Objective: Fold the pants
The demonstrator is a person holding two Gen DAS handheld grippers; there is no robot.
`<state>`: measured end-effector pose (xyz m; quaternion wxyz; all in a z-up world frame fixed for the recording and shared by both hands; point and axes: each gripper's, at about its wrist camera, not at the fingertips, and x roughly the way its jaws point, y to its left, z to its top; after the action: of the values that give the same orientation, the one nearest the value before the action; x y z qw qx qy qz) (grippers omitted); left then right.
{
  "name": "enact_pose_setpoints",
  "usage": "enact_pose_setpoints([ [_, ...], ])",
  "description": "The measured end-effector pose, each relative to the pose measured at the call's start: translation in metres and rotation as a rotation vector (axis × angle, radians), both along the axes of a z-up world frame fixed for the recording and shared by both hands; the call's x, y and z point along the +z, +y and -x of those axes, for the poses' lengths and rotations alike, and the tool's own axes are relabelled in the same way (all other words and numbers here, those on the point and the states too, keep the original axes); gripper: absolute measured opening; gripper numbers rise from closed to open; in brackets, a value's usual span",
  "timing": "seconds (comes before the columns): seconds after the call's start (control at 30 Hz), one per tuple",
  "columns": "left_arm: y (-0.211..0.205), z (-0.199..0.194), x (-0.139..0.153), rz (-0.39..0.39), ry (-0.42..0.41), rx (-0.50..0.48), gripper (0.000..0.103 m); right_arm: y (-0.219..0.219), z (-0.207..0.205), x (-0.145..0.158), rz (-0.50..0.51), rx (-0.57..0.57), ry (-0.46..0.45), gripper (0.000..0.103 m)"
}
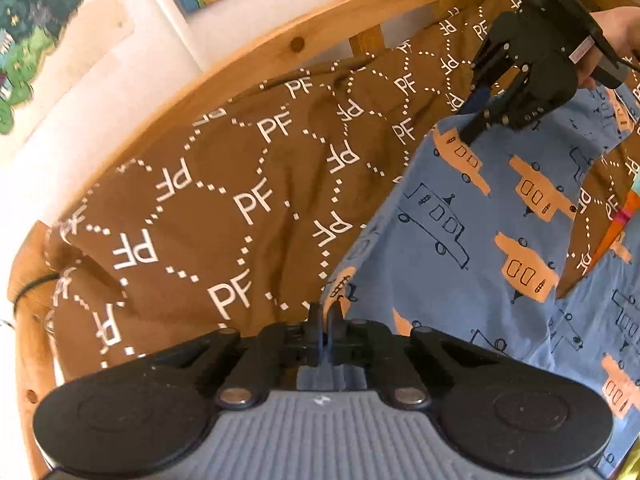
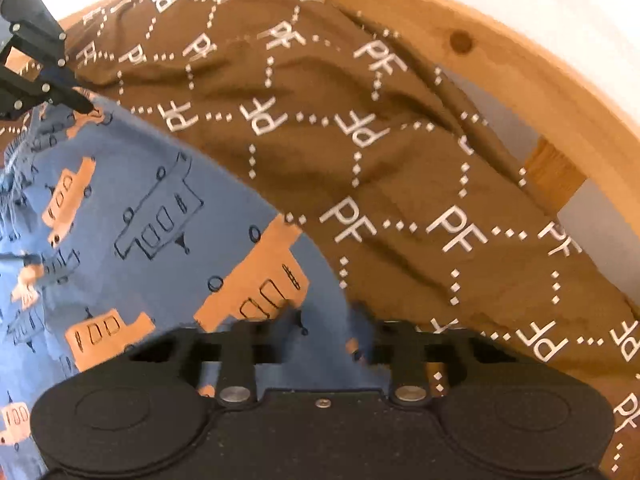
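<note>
Two grippers share one edge of the blue cotton pants printed with orange and outlined boats [image 1: 472, 216], which lie spread over a brown bedspread patterned with white dotted hexagons and "PF" letters [image 1: 208, 200]. The pants look thin, light and limp: the cloth wrinkles, drapes over the bedding and will sag between any two holds, so it should be carried by corners or hem, kept taut between both tools, and laid down rather than dropped. The weave does not look slippery or fragile, though a shallow pinch could let it slide out.

At the near corner, the left gripper [image 1: 326, 314] has its black fingers drawn nearly together with a fold of blue cloth pinched between them. Further along that edge, the right gripper [image 1: 470, 134] bites down on the far corner; seen from the left wrist its tips appear closed onto the fabric. In its own camera, the fingers [image 2: 288, 312] are partly buried under bunched cloth, with fabric filling the space between them, so the grip seems deep rather than at the tips.

Around the bedspread runs a curved pale wooden bed frame with a dark knot [image 1: 298, 44], and beyond it a white wall carrying colourful painted pictures [image 1: 32, 40].
</note>
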<state>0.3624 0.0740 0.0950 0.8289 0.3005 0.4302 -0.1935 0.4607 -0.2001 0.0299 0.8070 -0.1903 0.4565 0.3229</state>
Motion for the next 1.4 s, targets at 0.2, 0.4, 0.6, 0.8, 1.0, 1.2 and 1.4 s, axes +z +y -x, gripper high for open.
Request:
enact_pose_setpoints([
  [0.2,-0.003,0.028,0.012,-0.022,-0.108,-0.022,0.001,-0.021,0.042,0.019,-0.053,-0.003,-0.133,0.004],
  [0.4,-0.009,0.087,0.020,-0.055,-0.258,-0.119,0.001,-0.027,0.138,0.042,-0.042,-0.036,-0.338,0.002],
  [0.6,-0.010,0.165,0.013,-0.061,-0.352,-0.222,0.001,-0.018,0.252,0.052,0.021,-0.060,-0.480,0.001],
  [0.8,-0.009,0.223,-0.029,-0.092,-0.267,-0.278,0.001,-0.002,0.344,0.028,0.054,-0.075,-0.514,0.001],
  [1.0,-0.005,0.249,-0.074,-0.149,-0.194,-0.283,0.001,0.021,0.384,-0.023,0.086,-0.052,-0.427,0.001],
  [1.2,-0.007,0.259,-0.080,-0.144,-0.194,-0.280,0.001,0.020,0.391,-0.027,0.039,-0.111,-0.406,0.000],
  [1.4,-0.001,0.261,-0.081,-0.145,-0.157,-0.308,0.001,0.017,0.411,-0.016,0.068,-0.061,-0.433,0.000],
])
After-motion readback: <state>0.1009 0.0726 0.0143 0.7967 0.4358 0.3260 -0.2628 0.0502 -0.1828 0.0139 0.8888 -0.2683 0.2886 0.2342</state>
